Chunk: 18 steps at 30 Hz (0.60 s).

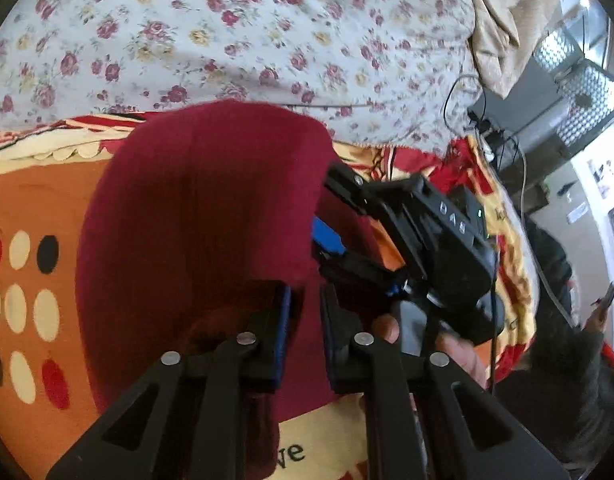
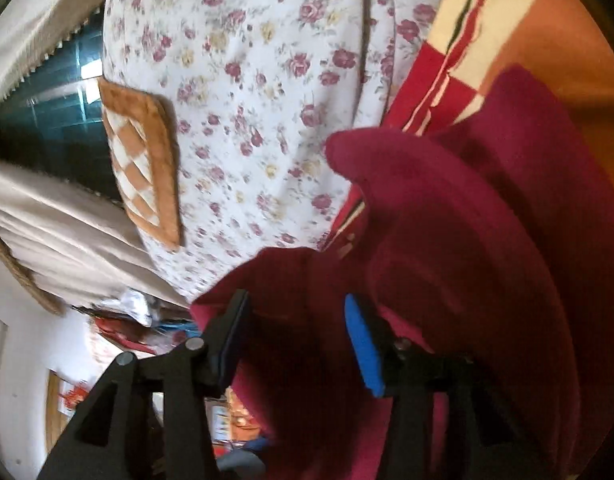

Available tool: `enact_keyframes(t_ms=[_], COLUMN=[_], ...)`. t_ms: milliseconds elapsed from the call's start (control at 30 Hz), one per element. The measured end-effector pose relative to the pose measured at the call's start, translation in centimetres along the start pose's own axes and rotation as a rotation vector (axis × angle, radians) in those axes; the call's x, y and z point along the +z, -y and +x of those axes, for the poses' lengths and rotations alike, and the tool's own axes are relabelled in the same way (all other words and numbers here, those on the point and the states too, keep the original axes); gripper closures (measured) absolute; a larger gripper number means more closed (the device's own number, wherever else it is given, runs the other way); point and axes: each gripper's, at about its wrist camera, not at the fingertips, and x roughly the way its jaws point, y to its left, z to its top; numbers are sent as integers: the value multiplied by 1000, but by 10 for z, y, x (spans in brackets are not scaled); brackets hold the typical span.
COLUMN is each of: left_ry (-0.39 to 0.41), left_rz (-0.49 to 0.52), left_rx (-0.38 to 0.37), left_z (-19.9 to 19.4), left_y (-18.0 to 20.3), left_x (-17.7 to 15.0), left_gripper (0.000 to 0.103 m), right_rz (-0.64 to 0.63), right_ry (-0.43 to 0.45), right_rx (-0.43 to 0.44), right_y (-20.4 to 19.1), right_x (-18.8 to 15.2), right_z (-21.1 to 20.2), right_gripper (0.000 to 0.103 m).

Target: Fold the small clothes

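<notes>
Garment point(image 1: 195, 208) maroon, pinched in left claw point(image 1: 305, 312); right claw point(image 2: 295, 340) spread.

An orange patterned blanket point(image 1: 35, 208) carries the maroon garment point(image 1: 195, 208).

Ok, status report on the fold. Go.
Left hand-held gripper nearly shut, pinching the red garment. Right hand-held gripper open, garment between its fingers. Garment lifted over the orange blanket. Floral pillow close behind.

Crimson garment point(image 1: 195, 208), rose-sprigged white sheet point(image 1: 227, 32)
</notes>
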Motion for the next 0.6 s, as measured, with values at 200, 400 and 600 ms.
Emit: enact_keyframes(t_ms=[200, 400, 600], left_ry=[52, 131, 60], left_rz=[81, 79, 12], left_rx=[74, 178, 189], left_z=[-46, -83, -56], left_y=[12, -15, -48], left_x=[-12, -27, -45], left_gripper=[98, 97, 97], right_rz=[-68, -76, -308], right_ry=[-100, -70, -188], right_rx=[-19, 31, -168], right_y=[-14, -21, -45], right_x=[2, -2, -21], right_z=[8, -12, 0], right_gripper=[40, 19, 14])
